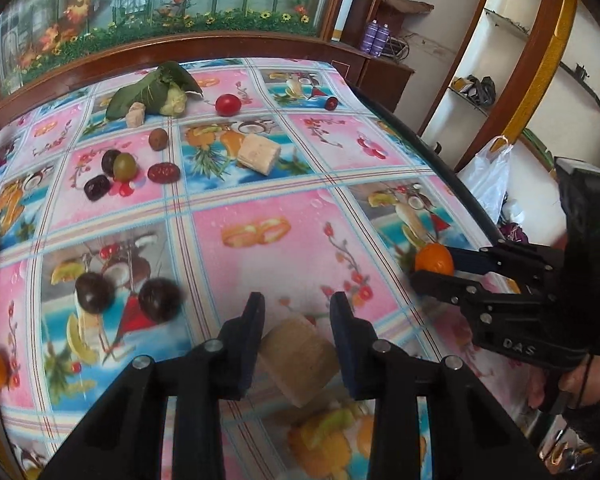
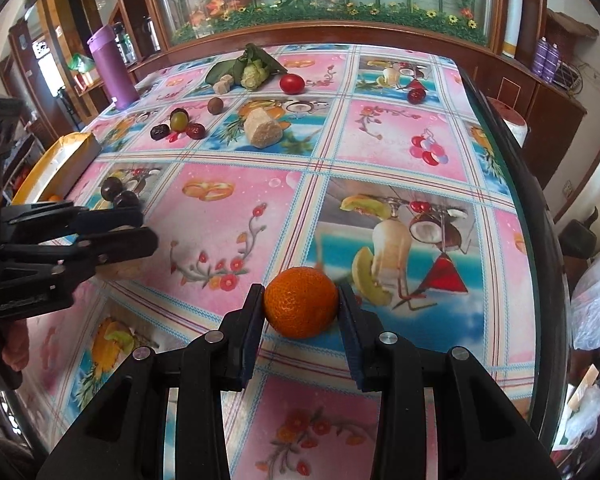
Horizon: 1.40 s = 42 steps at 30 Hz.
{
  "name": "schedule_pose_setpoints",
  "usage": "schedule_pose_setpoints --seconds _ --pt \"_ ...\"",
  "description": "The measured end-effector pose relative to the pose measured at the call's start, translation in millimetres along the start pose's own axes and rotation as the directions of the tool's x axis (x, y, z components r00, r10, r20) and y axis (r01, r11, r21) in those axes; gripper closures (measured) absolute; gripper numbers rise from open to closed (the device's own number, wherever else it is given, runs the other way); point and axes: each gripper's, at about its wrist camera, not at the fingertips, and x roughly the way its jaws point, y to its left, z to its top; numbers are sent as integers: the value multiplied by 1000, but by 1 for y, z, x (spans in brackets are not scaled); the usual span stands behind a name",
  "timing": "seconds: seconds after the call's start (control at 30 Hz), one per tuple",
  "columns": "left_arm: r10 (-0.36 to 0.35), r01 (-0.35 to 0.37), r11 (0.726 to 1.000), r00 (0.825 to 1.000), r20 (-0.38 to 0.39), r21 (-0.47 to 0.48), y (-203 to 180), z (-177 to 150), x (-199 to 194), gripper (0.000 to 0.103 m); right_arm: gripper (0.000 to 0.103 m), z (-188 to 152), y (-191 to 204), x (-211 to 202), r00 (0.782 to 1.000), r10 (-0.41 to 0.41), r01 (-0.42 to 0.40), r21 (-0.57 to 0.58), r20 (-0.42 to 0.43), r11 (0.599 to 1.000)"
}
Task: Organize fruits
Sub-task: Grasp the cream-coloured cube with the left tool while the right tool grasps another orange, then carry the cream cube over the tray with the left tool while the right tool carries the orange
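An orange (image 2: 301, 302) sits between the right gripper's (image 2: 302, 314) fingers on the table (image 2: 380, 152), near its right edge. A block (image 1: 298, 360) lies between the left gripper's (image 1: 297, 332) fingers, to the left of the orange. Two plums (image 1: 126, 296) lie just left of the block. A cabbage (image 2: 252, 70) and a tomato (image 2: 292, 83) lie at the far edge.

Desk (image 2: 380, 152) covered in glossy printed plastic cloth, smooth, catching glare. Orange (image 2: 301, 302) has dimpled, slightly shiny peel. Tan block (image 1: 298, 356) looks matt, grainy. Tongs: matt black plastic, bright metal pins. Cabinet (image 2: 340, 36) in polished dark wood, glass front.
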Motion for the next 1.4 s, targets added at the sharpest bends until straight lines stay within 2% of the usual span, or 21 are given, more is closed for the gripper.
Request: schedule_pose_setpoints --seconds 0.13,0.4,0.73,1.07,1.4 --pt "-17 17 1000 1000 1 -24 3 -15 -14 66 67 -8 6 -6 1000 -20 20 -16 0 1000" --pt "-1 2 999 1000 11 -39 12 -46 -40 66 67 -23 27 -17 1000 -19 19 -24 0 1000" --pt "44 -40 996 998 53 -85 48 -65 -81 66 68 -22 81 -16 1000 8 -8 -91 -4 996" --pt "112 -93 980 989 97 -178 105 -80 -124 66 68 3 153 -6 997 79 -77 -190 2 979" --pt "189 -147 942 975 114 -302 177 -96 -161 66 68 45 234 14 983 181 -175 -297 -7 939"
